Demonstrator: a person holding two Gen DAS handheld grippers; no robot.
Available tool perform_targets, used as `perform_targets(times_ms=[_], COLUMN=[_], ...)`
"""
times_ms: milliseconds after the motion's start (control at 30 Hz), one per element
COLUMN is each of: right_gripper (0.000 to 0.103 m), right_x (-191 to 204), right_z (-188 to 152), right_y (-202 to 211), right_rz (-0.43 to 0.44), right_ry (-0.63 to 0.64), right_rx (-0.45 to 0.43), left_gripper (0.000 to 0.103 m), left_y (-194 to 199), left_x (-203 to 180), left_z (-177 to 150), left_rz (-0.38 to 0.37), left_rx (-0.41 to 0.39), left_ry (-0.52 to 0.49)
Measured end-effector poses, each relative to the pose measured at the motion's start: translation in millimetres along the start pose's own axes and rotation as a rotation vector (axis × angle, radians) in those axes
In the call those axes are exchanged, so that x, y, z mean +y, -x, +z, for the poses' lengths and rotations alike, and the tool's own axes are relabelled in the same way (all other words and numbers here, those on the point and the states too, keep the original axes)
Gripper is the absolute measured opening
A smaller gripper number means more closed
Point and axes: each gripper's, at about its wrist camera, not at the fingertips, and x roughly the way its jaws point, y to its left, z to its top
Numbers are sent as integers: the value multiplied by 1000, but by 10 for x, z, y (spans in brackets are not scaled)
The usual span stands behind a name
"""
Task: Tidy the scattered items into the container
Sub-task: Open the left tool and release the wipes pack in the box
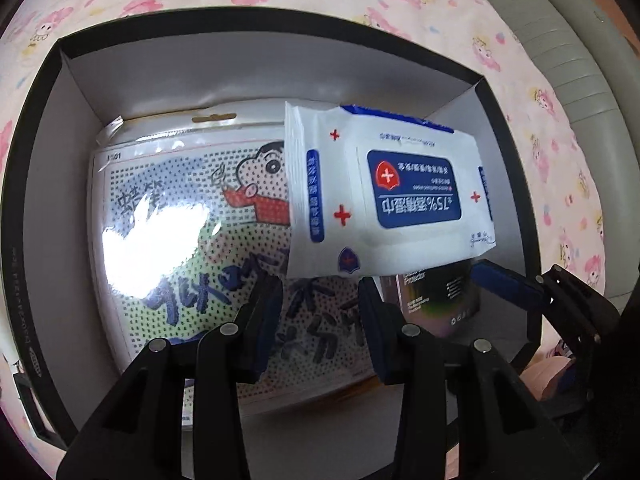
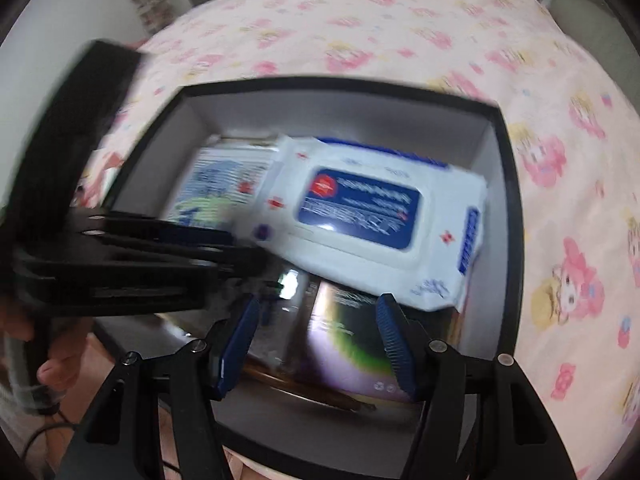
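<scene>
Looking down from the left wrist, the left gripper (image 1: 320, 288) hangs over the black box (image 1: 532, 216), fingers apart and gripping nothing. A wet wipes pack (image 1: 384, 196) sits inside by the right wall, on a cartoon packet (image 1: 180, 240).

From the right wrist, the right gripper (image 2: 316, 340) is apart and empty above a dark screen protector box (image 2: 348, 344) near the front edge.
</scene>
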Motion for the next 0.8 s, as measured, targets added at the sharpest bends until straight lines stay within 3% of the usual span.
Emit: perform_targets(times_ms=[267,567,733,800], right_gripper=[55,56,56,57], right_x=[-163,-226,-292,-337], right_z=[161,224,158,152], right_y=[-252,-309,-60,-15], right_rz=[-77,-67,37,16], right_ry=[-30,-57,-108,-123], right_rx=[61,46,-5,-27], left_gripper=[39,39,39,38], left_y=[-21,-50,77,93], left_x=[-31,-79,45,70], left_z=[178,306,214,211], left_rz=[-21,-45,-57,-35], left_rx=[-34,-53,-77,-89], left_ry=[20,54,77,84])
